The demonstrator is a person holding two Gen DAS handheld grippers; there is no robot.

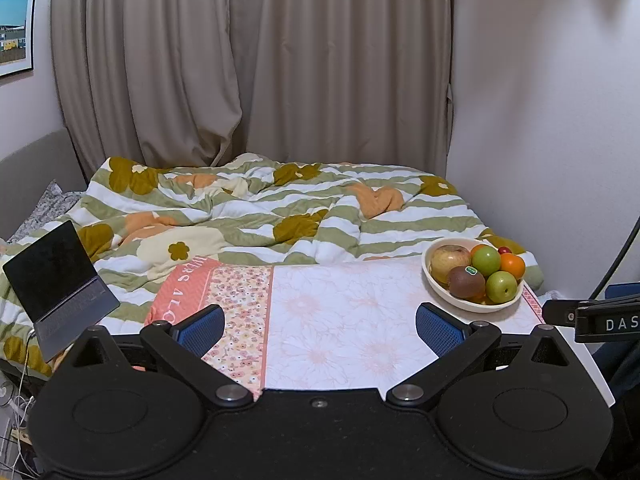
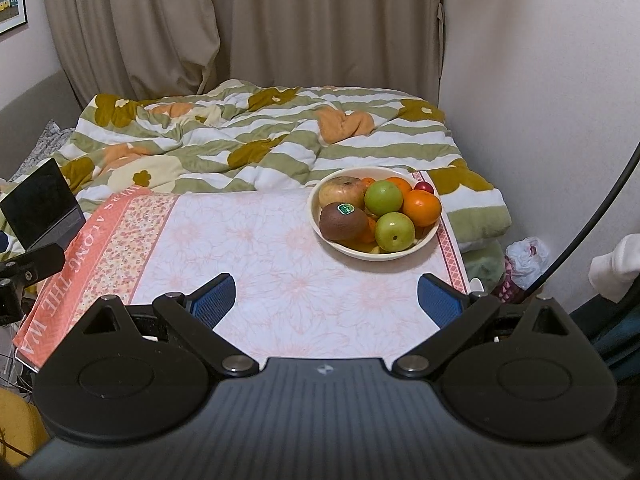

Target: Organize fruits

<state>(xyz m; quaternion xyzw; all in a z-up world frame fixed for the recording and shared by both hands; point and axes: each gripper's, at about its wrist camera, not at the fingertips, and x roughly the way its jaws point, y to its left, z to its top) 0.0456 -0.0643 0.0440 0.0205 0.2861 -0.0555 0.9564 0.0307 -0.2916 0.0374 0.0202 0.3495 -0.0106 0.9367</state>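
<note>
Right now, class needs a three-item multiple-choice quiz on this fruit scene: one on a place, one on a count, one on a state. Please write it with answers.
1. Where does the bowl stand?
A. on the laptop
B. on the floor
C. on the cloth-covered table

2. How many green apples lie in it?
A. two
B. none
C. five

3. How are both tongs?
A. shut on fruit
B. open, holding nothing
C. shut on the bowl

Answers: 1 C, the bowl sits on the table's far right corner. 2 A, one green apple behind another. 3 B, left tongs and right tongs gape over bare cloth.
</note>
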